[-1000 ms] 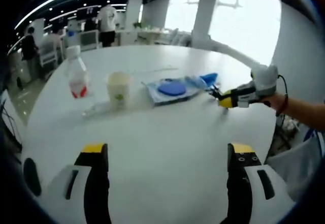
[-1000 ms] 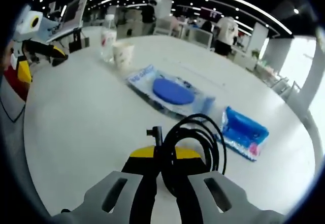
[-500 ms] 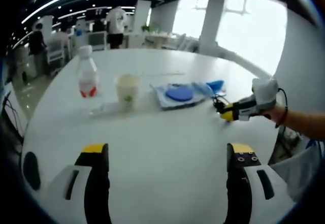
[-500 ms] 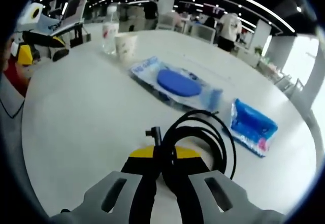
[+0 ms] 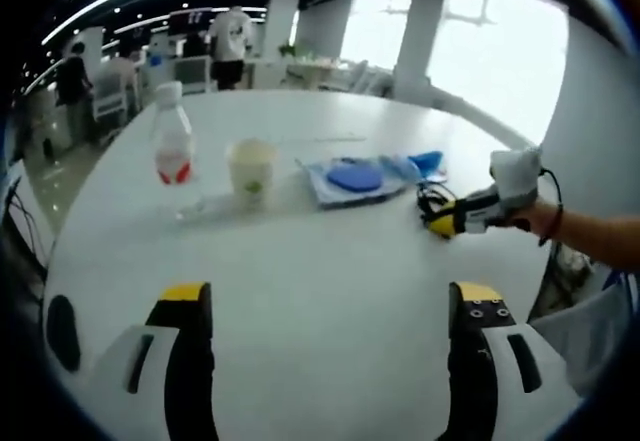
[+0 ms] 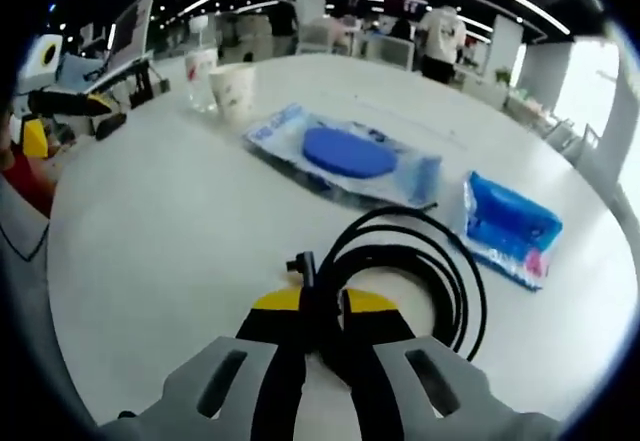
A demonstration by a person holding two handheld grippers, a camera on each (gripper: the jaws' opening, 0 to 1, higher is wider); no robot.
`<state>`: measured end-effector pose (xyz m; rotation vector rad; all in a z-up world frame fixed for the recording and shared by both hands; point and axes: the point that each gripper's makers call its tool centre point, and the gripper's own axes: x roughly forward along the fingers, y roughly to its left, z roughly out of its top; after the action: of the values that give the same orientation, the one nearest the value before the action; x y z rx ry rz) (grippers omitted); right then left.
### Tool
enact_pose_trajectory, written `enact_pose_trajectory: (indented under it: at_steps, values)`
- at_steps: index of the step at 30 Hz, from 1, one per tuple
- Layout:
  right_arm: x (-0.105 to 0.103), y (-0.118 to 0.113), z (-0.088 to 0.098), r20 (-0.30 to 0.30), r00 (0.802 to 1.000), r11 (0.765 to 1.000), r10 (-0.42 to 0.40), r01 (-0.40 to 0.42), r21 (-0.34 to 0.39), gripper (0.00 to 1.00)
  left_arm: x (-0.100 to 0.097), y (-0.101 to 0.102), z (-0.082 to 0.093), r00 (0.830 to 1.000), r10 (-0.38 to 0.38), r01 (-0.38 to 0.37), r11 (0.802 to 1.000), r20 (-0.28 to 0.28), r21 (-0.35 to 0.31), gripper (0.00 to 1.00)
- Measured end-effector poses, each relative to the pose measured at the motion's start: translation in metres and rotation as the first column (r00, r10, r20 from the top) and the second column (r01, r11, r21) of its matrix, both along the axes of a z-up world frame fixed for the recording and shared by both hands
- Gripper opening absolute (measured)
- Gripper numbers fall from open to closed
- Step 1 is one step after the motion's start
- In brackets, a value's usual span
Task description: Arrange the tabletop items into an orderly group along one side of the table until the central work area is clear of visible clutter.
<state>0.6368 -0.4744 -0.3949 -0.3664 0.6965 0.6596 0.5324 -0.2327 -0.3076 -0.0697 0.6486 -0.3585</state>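
My right gripper point(image 6: 322, 306) is shut on a coiled black cable point(image 6: 415, 261), whose loop rests on the white table point(image 6: 150, 231) just ahead. Beyond it lie a clear packet with a blue round lid point(image 6: 345, 154) and a blue wipes packet point(image 6: 510, 226). Farther back stand a paper cup point(image 6: 231, 92) and a water bottle point(image 6: 201, 64). In the left gripper view, my left gripper point(image 5: 325, 306) is open over bare table, with the bottle point(image 5: 172, 147), cup point(image 5: 250, 168) and clear packet point(image 5: 355, 178) ahead. The right gripper point(image 5: 450, 220) holds the cable point(image 5: 430, 201) at the right there.
The round table's edge point(image 5: 70, 231) curves close at the left. A laptop on a stand point(image 6: 130, 31) sits at the far left of the right gripper view. A person's forearm point(image 5: 590, 236) reaches in from the right. Desks, chairs and people stand in the background.
The right gripper has carried the cable slightly closer to the blue packets and lowered its loop onto the table. The left gripper stays open and nearly still.
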Motion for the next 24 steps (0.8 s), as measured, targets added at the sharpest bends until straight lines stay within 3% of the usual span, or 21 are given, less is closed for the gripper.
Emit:
enact_pose_trajectory:
  at_steps: [1, 6, 10, 12, 15, 19, 24]
  values:
    - [0.001, -0.001, 0.001, 0.003, 1.0, 1.0, -0.007, 0.007, 0.004, 0.17, 0.0, 0.001, 0.0, 1.0, -0.001, 0.001, 1.0, 0.002, 0.006, 0.96]
    - [0.006, 0.0, 0.024, 0.011, 0.994, 0.98, -0.107, 0.103, 0.172, 0.29, 0.0, 0.005, -0.001, 1.0, 0.0, 0.0, 0.999, 0.002, 0.034, 0.98]
    - [0.006, -0.005, 0.036, -0.005, 0.988, 0.962, -0.152, 0.149, 0.229, 0.52, 0.0, 0.006, 0.001, 1.0, 0.004, -0.004, 1.0, 0.005, 0.029, 0.99]
    - [0.005, -0.007, 0.042, 0.0, 0.987, 0.957, -0.162, 0.157, 0.244, 0.62, 0.0, 0.006, 0.002, 1.0, 0.005, -0.005, 0.999, 0.009, 0.031, 0.99]
    - [-0.001, -0.007, 0.051, 0.0, 0.987, 0.953, -0.158, 0.153, 0.26, 0.69, 0.0, 0.005, 0.005, 1.0, -0.001, 0.001, 0.999, 0.015, 0.034, 0.99]
    - [-0.014, -0.007, 0.062, 0.015, 0.991, 0.963, -0.13, 0.122, 0.24, 0.77, -0.001, 0.005, 0.009, 0.999, -0.028, 0.025, 0.995, 0.036, 0.1, 0.99]
    - [-0.029, -0.01, 0.08, 0.046, 0.993, 0.972, -0.108, 0.096, 0.216, 0.86, -0.004, 0.004, 0.013, 0.999, -0.034, 0.031, 0.996, 0.035, 0.079, 0.99]
